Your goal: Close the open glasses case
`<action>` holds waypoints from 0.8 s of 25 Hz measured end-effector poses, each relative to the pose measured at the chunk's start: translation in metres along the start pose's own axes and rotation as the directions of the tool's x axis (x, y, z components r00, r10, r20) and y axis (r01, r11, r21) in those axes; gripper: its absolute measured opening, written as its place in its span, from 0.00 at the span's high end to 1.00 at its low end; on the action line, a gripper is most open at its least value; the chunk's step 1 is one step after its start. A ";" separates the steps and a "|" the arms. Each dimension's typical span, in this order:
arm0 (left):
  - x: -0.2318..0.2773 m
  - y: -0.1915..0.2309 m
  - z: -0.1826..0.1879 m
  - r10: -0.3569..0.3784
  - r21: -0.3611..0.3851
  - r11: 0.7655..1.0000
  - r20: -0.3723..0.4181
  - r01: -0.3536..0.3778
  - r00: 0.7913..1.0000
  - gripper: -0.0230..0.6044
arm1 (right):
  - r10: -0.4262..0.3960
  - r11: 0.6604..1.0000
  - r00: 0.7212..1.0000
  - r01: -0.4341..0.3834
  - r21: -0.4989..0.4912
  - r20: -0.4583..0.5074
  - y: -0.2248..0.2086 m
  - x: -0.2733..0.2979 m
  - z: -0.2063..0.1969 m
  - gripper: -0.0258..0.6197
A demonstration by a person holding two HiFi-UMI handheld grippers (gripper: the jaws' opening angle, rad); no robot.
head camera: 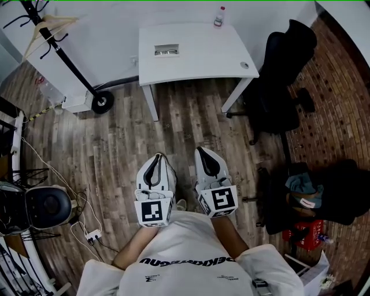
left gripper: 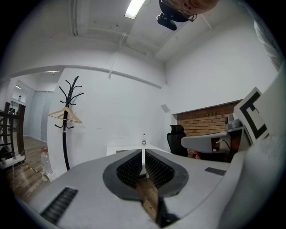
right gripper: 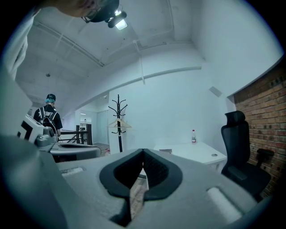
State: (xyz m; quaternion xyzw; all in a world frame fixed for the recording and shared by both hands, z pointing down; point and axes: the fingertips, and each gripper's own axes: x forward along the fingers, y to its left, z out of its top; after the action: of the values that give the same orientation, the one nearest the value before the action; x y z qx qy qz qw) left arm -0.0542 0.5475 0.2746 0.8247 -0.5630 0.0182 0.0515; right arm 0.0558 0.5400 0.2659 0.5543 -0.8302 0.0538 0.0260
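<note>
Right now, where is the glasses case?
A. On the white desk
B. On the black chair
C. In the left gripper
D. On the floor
A: the glasses case lies on the white desk, far ahead of the left gripper and right gripper, both shut, empty.

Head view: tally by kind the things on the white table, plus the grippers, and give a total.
glasses case: 1
bottle: 1
grippers: 2, the left gripper and the right gripper
Total: 4
</note>
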 end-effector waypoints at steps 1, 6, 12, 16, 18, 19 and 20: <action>0.011 0.005 0.000 0.004 -0.007 1.000 -0.005 -0.004 1.000 0.94 | 0.002 1.000 1.000 -0.002 -0.001 0.000 -0.004 0.011 0.001 0.96; 0.065 0.035 0.004 0.013 0.005 1.000 0.018 -0.013 1.000 0.94 | 0.039 0.999 0.999 -0.039 -0.004 0.032 -0.015 0.071 0.013 0.96; 0.131 0.072 0.026 0.012 -0.011 1.000 0.015 -0.011 1.000 0.94 | 0.021 1.000 1.000 -0.021 -0.014 0.011 -0.032 0.148 0.035 0.96; 0.174 0.097 0.040 0.005 -0.012 1.000 0.009 -0.005 1.000 0.94 | 0.009 1.000 1.000 -0.008 -0.017 0.019 -0.044 0.196 0.054 0.96; 0.196 0.109 0.045 -0.001 -0.013 1.000 0.002 0.001 1.000 0.94 | 0.005 1.000 1.000 -0.005 -0.020 0.017 -0.048 0.220 0.061 0.96; 0.207 0.115 0.048 -0.004 -0.015 1.000 -0.002 0.004 1.000 0.94 | 0.004 1.000 1.000 -0.003 -0.019 0.014 -0.051 0.231 0.063 0.96; 0.217 0.120 0.051 -0.008 -0.016 1.000 -0.003 0.008 1.000 0.94 | 0.002 1.000 1.000 -0.001 -0.017 0.011 -0.053 0.241 0.065 0.96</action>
State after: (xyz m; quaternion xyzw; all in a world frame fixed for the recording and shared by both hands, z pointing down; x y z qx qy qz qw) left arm -0.0881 0.2975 0.2508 0.8263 -0.5599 0.0148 0.0593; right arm 0.0136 0.2908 0.2293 0.5538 -0.8311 0.0435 0.0261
